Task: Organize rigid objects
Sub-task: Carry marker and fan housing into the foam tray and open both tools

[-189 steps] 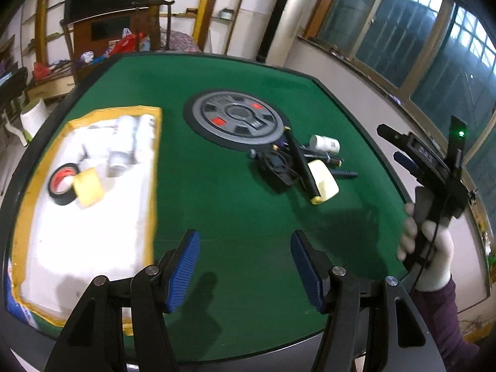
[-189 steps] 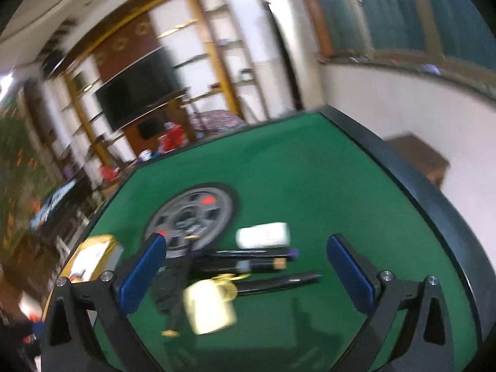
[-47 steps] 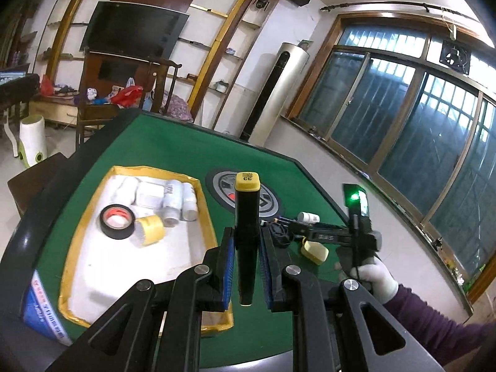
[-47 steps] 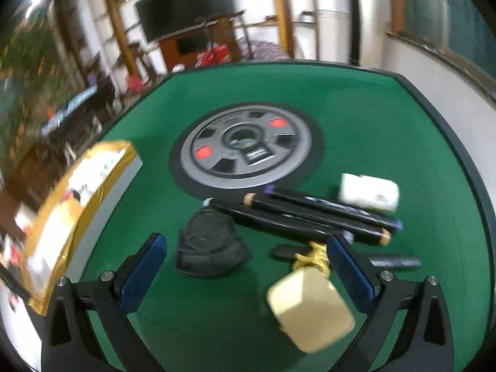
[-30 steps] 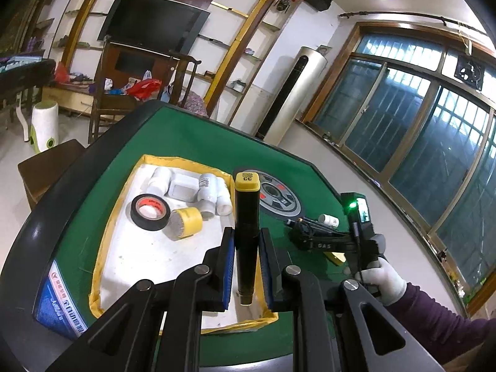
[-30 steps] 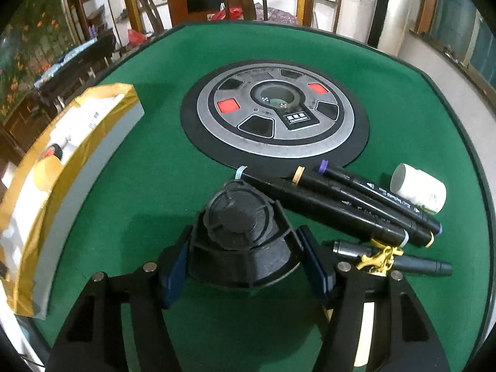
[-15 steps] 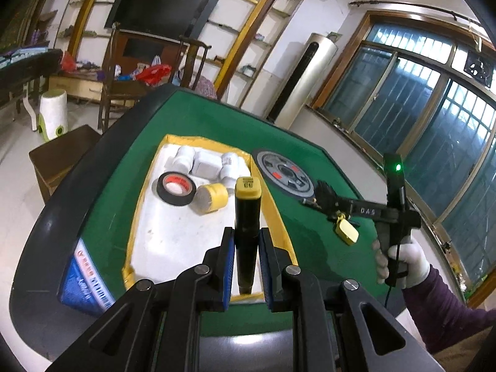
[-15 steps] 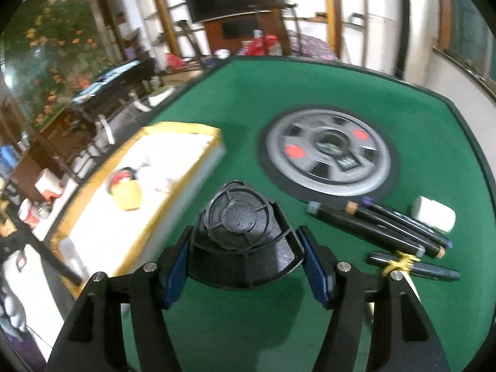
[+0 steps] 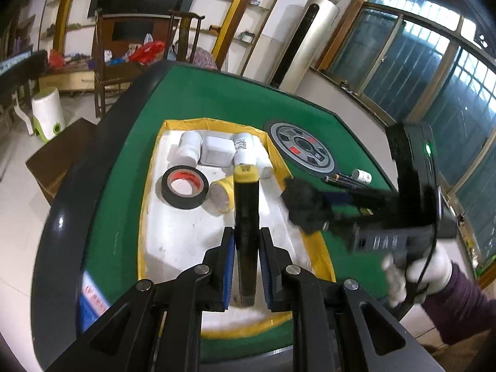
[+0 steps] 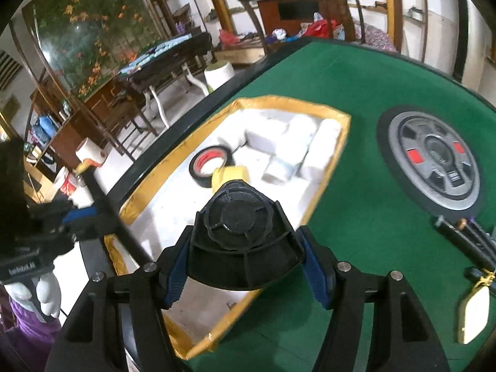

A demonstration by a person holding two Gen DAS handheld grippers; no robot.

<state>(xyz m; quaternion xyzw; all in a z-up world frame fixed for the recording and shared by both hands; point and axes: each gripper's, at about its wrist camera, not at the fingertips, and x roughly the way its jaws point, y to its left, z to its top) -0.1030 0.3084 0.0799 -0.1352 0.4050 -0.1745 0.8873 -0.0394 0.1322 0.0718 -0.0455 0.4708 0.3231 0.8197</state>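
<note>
My left gripper is shut on a black marker with a yellow cap, held above the white tray with a yellow rim. My right gripper is shut on a round black ribbed cap, held over the tray's right edge; the cap also shows blurred in the left wrist view. In the tray lie a black tape roll, a yellow tape roll and white containers.
On the green felt table sits a grey round disc. Several dark markers, a white bottle and a cream tag lie near it. The table's black rim runs on the left.
Both grippers have moved over the tray. The right gripper, shut on the black cap since a second ago, has carried it leftward from the markers to the tray's edge.
</note>
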